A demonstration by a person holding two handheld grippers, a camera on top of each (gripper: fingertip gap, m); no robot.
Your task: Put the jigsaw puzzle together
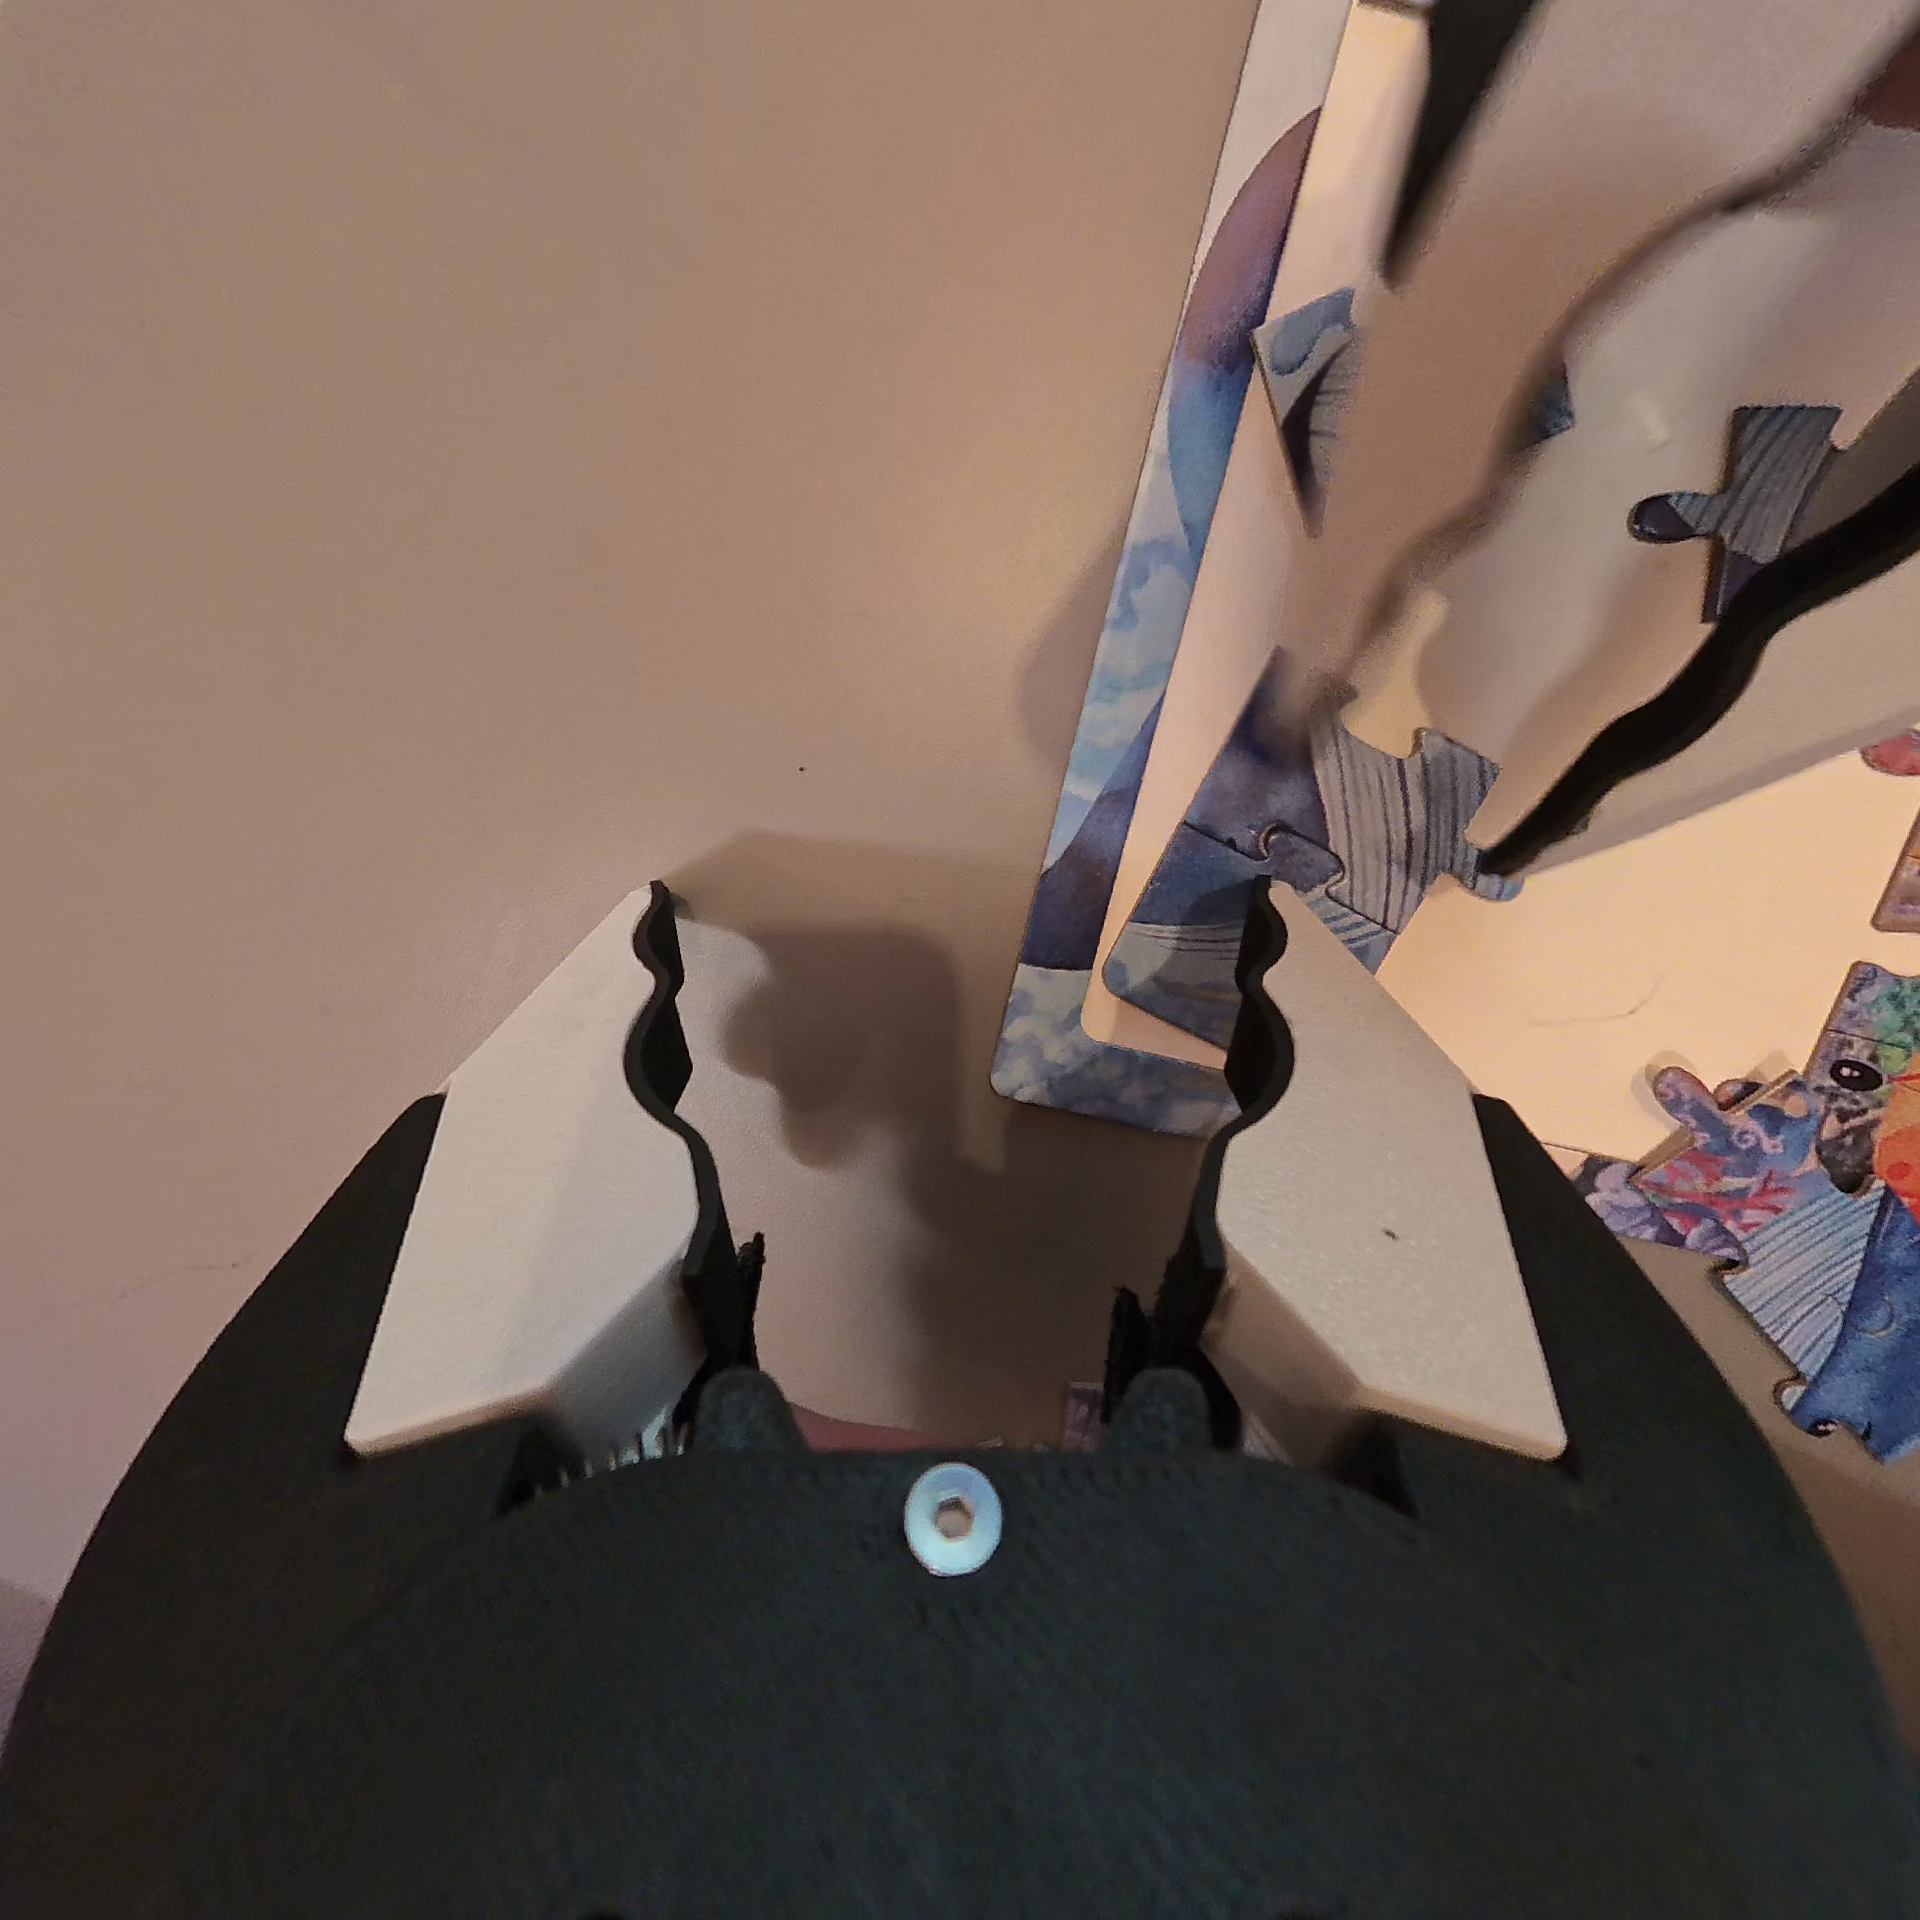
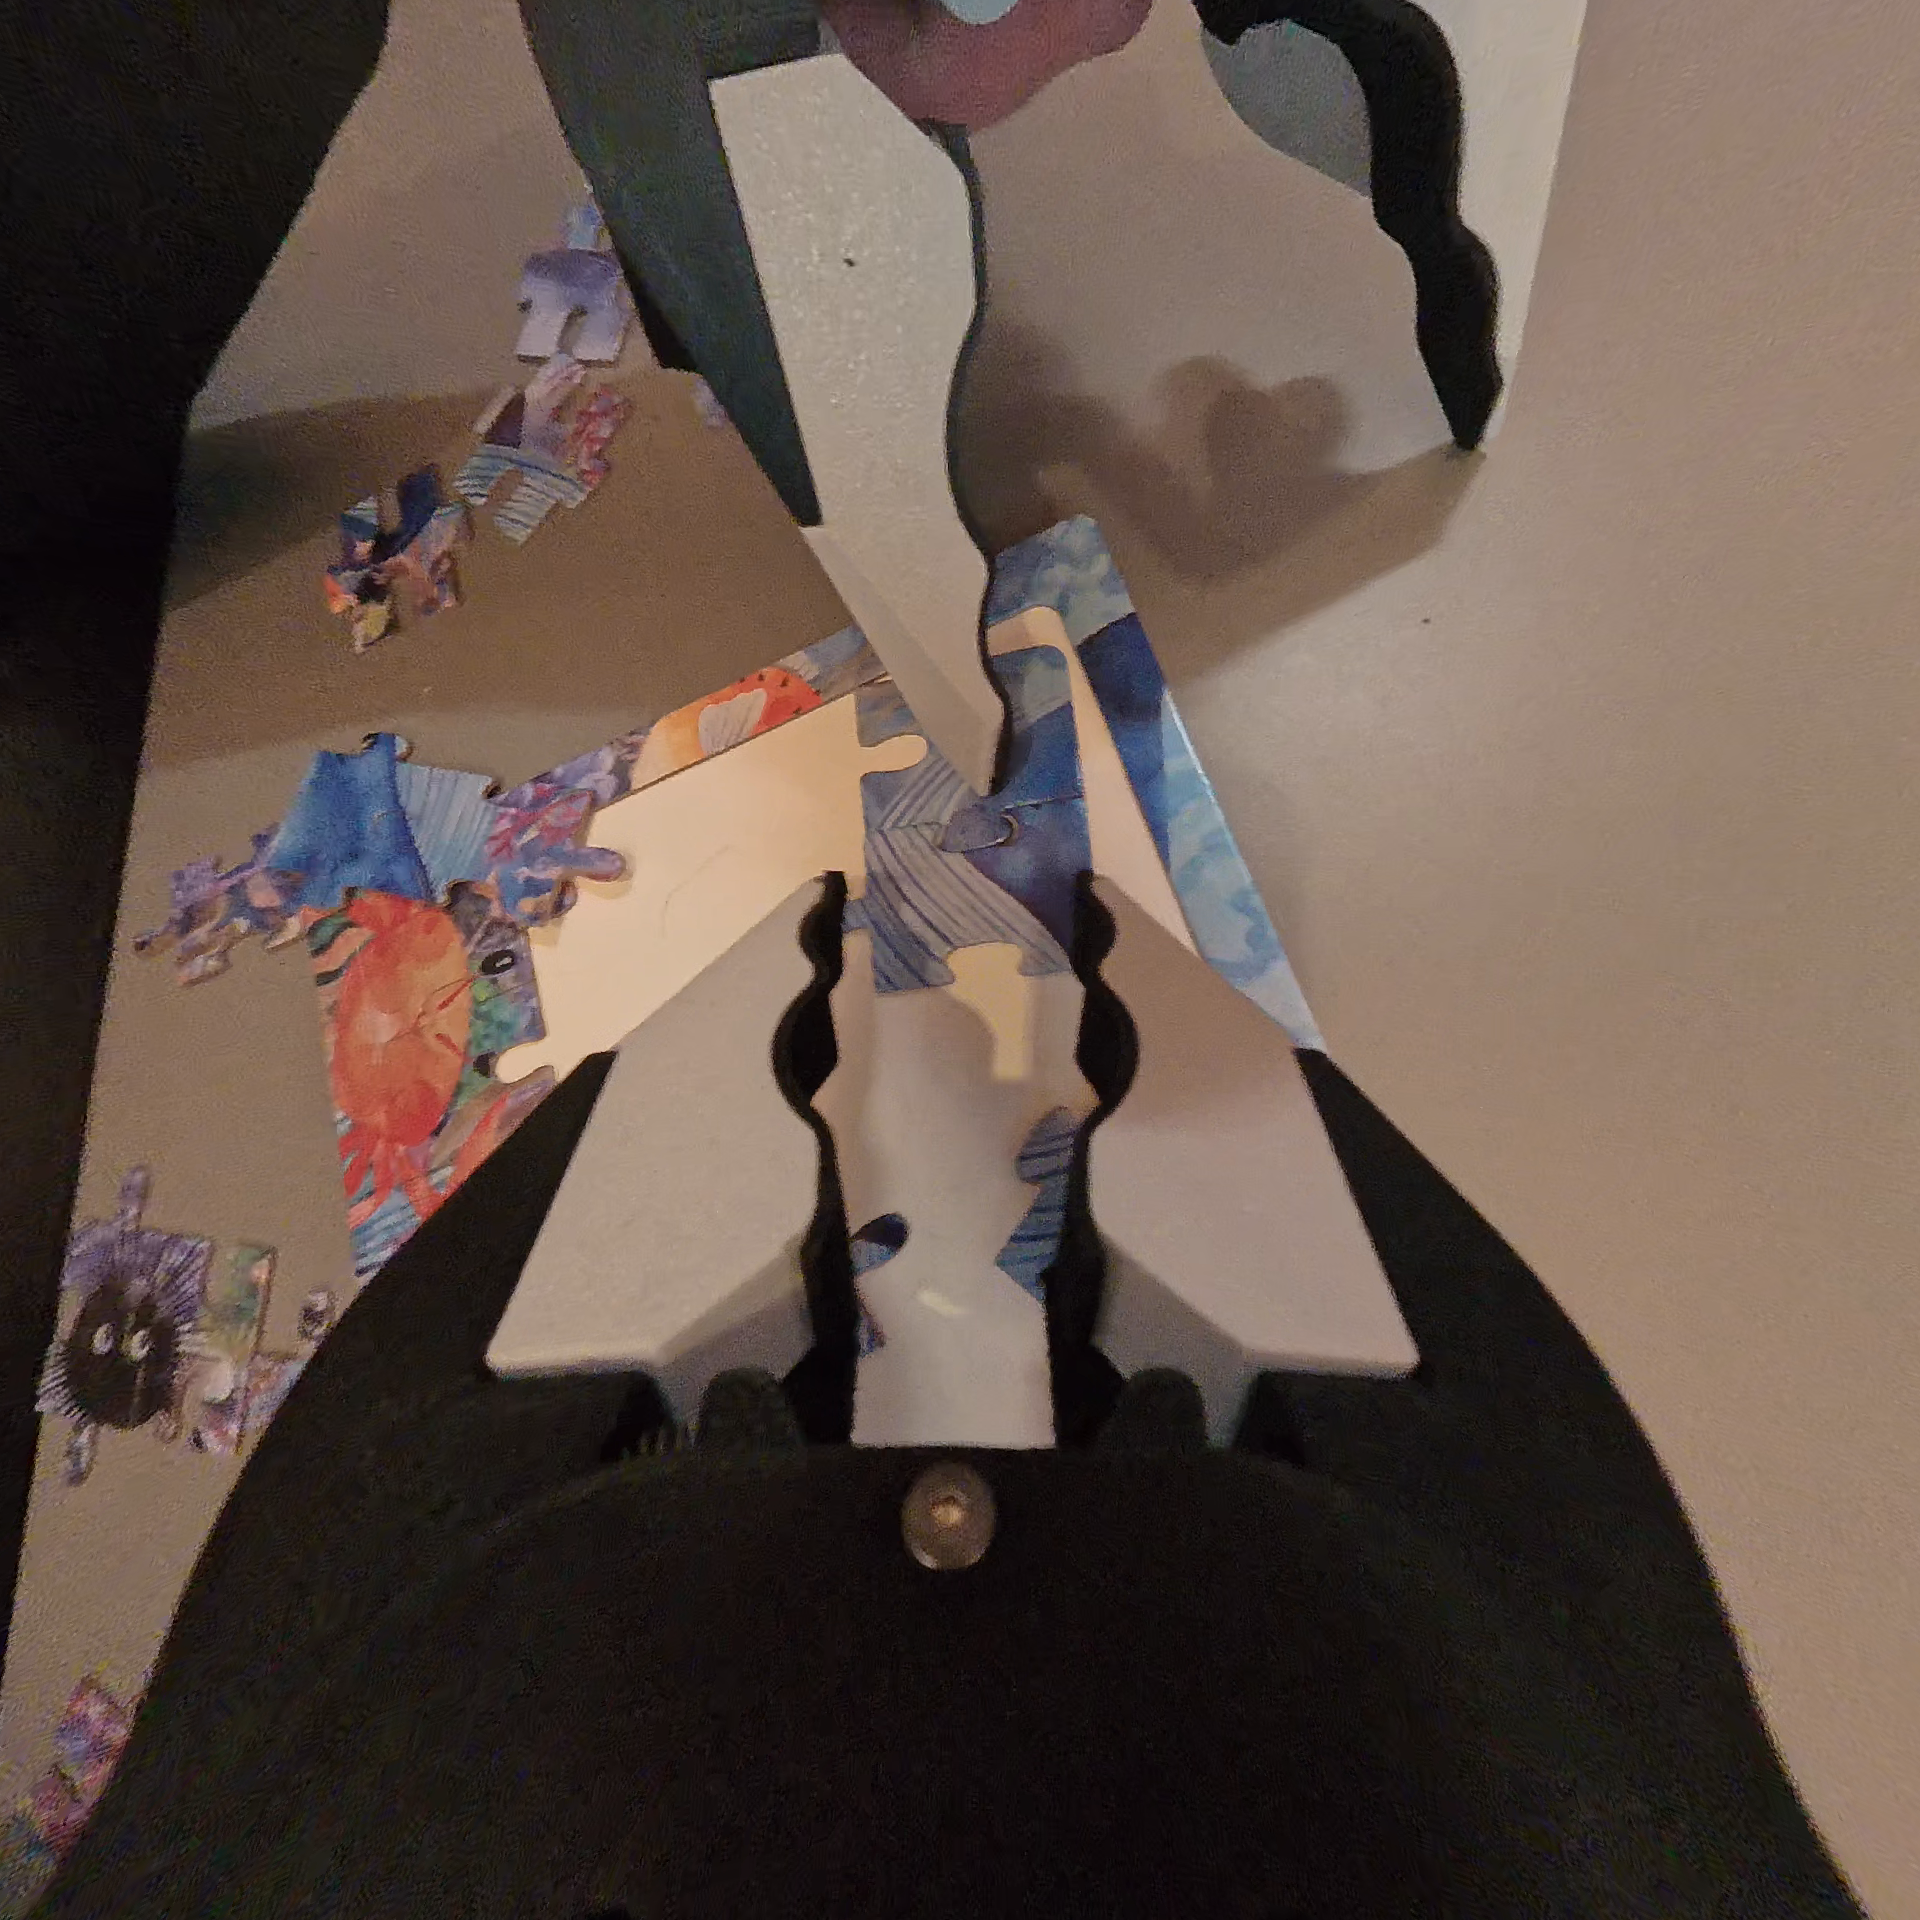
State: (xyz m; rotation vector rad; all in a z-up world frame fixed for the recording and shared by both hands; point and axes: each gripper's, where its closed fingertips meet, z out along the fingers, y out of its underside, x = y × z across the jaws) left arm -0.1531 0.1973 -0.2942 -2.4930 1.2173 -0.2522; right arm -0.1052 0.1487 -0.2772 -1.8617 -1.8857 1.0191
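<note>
The puzzle tray [image 1: 1127,717] has a blue border and lies on the table, also in the right wrist view [image 2: 1195,790]. Several blue striped pieces [image 1: 1392,821] sit joined at its near corner [image 2: 925,883]. My left gripper [image 1: 961,894] is open and empty; its right fingertip is over that corner. In the right wrist view the left gripper [image 2: 1231,618] reaches in from the top. My right gripper [image 2: 958,883] is shut on a blue striped puzzle piece [image 2: 1039,1195] held deep between the fingers, above the tray. The right gripper [image 1: 1413,779] and its piece [image 1: 1766,478] are blurred at the upper right.
An orange crab piece [image 2: 405,1039] lies at the tray's far side. Loose pieces lie on the beige table: a purple group [image 2: 561,436], a dark blue group [image 2: 395,551], a black sea urchin piece [image 2: 125,1340], and several coloured ones [image 1: 1766,1195].
</note>
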